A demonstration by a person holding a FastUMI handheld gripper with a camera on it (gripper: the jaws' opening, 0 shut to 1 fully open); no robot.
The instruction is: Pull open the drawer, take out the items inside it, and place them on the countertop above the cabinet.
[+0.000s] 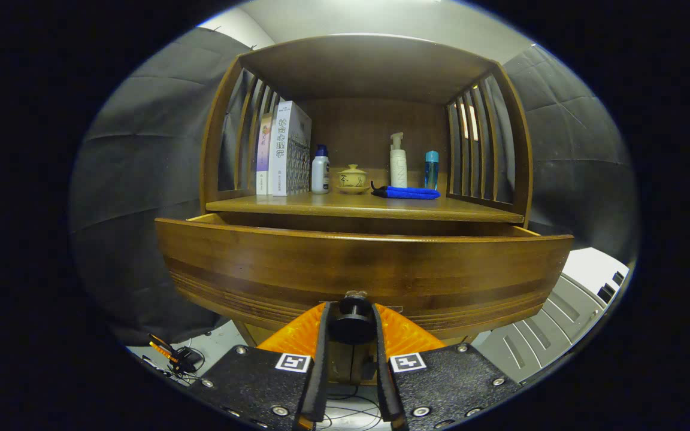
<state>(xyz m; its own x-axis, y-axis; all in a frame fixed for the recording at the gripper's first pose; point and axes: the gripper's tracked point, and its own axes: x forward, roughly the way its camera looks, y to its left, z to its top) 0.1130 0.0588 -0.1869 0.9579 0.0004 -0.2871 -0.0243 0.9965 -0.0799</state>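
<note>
A wooden cabinet stands ahead with its drawer [357, 269] pulled partly out; the curved drawer front fills the space just beyond my fingers. My gripper [351, 326] is shut on the drawer's dark round knob [351, 323], one finger pressing each side. The drawer's inside is hidden behind its front panel. Above it lies the wooden countertop [369, 206], roofed by a shelf with slatted sides.
On the countertop stand two books [285, 149] at the left, a small white bottle [320, 170], a lidded yellow cup [352, 178], a folded blue cloth [408, 192], a white pump bottle [398, 161] and a blue bottle [431, 169]. Cables [177, 358] lie on the floor.
</note>
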